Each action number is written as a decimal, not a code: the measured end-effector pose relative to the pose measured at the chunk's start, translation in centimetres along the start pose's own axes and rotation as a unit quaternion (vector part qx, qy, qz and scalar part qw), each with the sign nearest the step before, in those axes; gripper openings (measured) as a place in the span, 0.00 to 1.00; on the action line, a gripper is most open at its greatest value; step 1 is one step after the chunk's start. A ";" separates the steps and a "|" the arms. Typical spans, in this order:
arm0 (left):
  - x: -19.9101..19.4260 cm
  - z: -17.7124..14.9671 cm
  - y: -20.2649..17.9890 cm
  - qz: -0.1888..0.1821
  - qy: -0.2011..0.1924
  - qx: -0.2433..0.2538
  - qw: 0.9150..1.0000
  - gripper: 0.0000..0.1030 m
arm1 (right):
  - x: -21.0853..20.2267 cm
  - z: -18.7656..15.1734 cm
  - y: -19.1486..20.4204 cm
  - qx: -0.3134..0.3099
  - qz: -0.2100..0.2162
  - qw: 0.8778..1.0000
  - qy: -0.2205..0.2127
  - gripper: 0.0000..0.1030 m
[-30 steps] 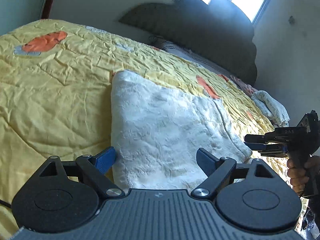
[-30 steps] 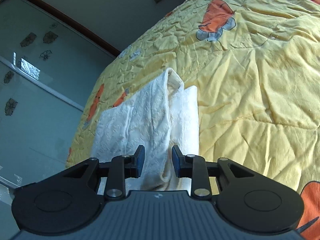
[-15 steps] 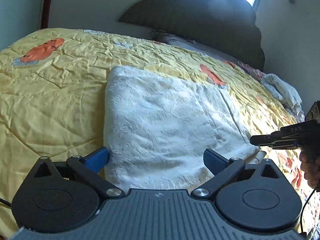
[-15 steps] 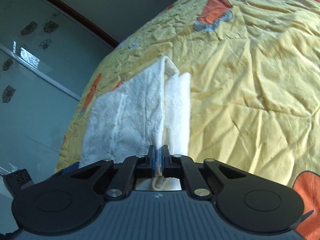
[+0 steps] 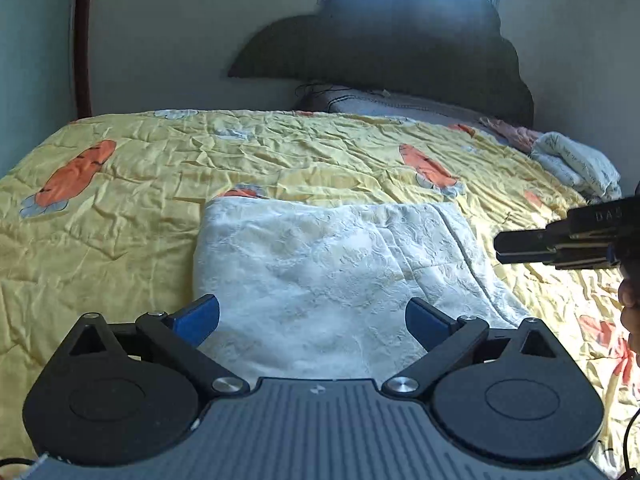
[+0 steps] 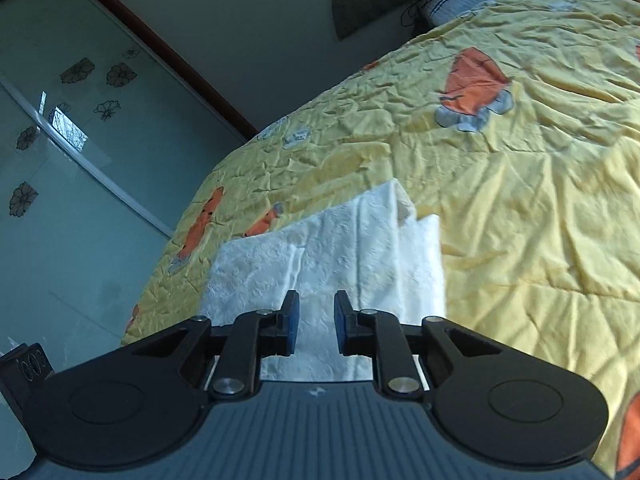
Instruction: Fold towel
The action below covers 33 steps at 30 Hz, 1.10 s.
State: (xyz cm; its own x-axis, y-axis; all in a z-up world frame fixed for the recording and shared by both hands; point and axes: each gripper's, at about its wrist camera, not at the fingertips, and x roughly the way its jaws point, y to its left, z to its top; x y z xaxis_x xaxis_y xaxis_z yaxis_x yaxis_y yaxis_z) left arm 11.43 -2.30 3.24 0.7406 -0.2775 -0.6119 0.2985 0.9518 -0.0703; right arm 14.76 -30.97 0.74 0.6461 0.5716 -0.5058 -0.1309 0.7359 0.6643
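A white embossed towel [image 5: 328, 264] lies folded flat on the yellow bedspread [image 5: 120, 220]. My left gripper [image 5: 312, 316] hovers over the towel's near edge, open wide with nothing between its blue pads. In the left wrist view my right gripper [image 5: 560, 244] reaches in from the right, just off the towel's right edge. The right wrist view shows the towel [image 6: 340, 248] in layers, with a fold ridge along its right side. There my right gripper [image 6: 316, 320] stands open by a narrow gap above the towel's near end, holding nothing.
A dark cloud-shaped headboard [image 5: 400, 48] and a grey pillow [image 5: 380, 100] stand at the far end of the bed. A bundled pale cloth [image 5: 576, 164] lies at the far right. A glass sliding door [image 6: 60, 160] with flower stickers lies beyond the bed. A hand [image 5: 630, 300] shows at the right edge.
My right gripper was shut on the towel's edge half a second ago and has now opened and let it go. The left gripper stays open, and its view has tilted up towards the headboard.
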 end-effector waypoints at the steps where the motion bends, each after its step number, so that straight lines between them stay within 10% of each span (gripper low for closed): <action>1: 1.4 0.1 -0.6 0.009 0.017 0.008 1.000 0.95 | 1.1 0.3 0.4 -0.004 -0.007 1.000 0.001 0.26; 6: 4.7 -1.4 -2.0 0.029 0.043 0.038 0.998 0.99 | 5.9 -0.1 -0.3 -0.010 -0.043 0.998 0.048 0.25; 27: 2.5 -2.2 -0.6 0.014 0.025 0.016 0.999 0.95 | -0.8 -5.5 0.1 0.007 -0.052 0.998 -0.025 0.35; 30: -0.4 -3.1 1.6 -0.009 0.012 -0.025 1.000 0.97 | -3.2 -6.2 2.2 -0.051 -0.053 0.996 -0.052 0.40; 33: -2.1 -4.6 3.7 -0.016 0.020 -0.076 0.997 0.95 | -1.6 -7.4 2.0 -0.095 -0.102 0.990 -0.017 0.81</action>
State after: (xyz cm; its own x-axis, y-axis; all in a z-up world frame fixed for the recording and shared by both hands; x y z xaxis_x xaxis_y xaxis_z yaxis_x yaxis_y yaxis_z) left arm 8.24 2.37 0.61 0.7069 -0.3049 -0.6382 0.2247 0.9524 -0.2062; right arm 7.84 -27.72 -1.19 0.6976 0.3933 -0.5989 -0.1314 0.8919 0.4327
